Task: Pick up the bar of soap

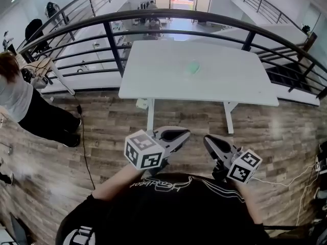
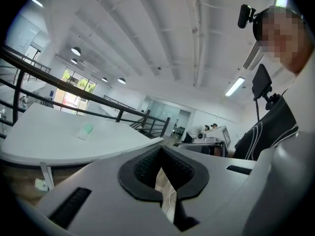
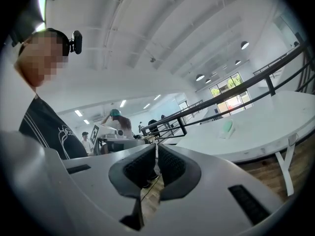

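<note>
Pale-green bar of soap (image 1: 192,67): one, lying alone on the far half of the white table (image 1: 163,83), slightly right of its centre. One table, standing on wood-plank floor (image 1: 286,131), with a dark metal railing (image 1: 153,18) curving behind it.

Grippers: two, both near the wearer's chest, well apart from table and soap.
- left gripper (image 1: 184,133): jaws together, nothing between them.
- right gripper (image 1: 208,139): jaws together, nothing between them.

Marker cubes: two, one per gripper.

Bystander (image 1: 20,101): one person standing at far left on the floor. The gripper views show more people at desks, too small to count reliably.
</note>
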`<act>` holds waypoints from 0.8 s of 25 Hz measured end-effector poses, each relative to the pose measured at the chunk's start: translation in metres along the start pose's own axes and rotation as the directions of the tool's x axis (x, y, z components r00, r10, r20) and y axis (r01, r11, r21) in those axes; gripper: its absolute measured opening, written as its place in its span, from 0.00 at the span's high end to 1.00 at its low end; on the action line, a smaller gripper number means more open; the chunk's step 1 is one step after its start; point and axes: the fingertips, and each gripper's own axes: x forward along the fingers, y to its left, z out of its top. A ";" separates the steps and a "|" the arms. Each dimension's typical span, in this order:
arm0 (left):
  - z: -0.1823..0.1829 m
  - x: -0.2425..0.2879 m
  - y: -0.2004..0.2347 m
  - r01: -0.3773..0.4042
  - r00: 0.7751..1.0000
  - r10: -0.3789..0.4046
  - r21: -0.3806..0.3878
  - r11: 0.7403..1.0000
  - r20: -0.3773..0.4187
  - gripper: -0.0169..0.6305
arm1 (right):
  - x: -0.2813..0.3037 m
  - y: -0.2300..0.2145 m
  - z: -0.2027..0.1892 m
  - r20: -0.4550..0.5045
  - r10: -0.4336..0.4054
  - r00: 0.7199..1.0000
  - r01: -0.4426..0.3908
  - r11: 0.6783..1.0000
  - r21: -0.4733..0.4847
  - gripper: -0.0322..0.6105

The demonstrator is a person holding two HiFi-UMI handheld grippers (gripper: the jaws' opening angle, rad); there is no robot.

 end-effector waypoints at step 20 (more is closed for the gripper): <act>-0.006 -0.002 0.024 -0.051 0.999 0.051 0.028 0.998 -0.004 0.96 | 0.031 -0.015 -0.001 0.001 0.076 0.997 -0.076 0.997 -0.028 0.92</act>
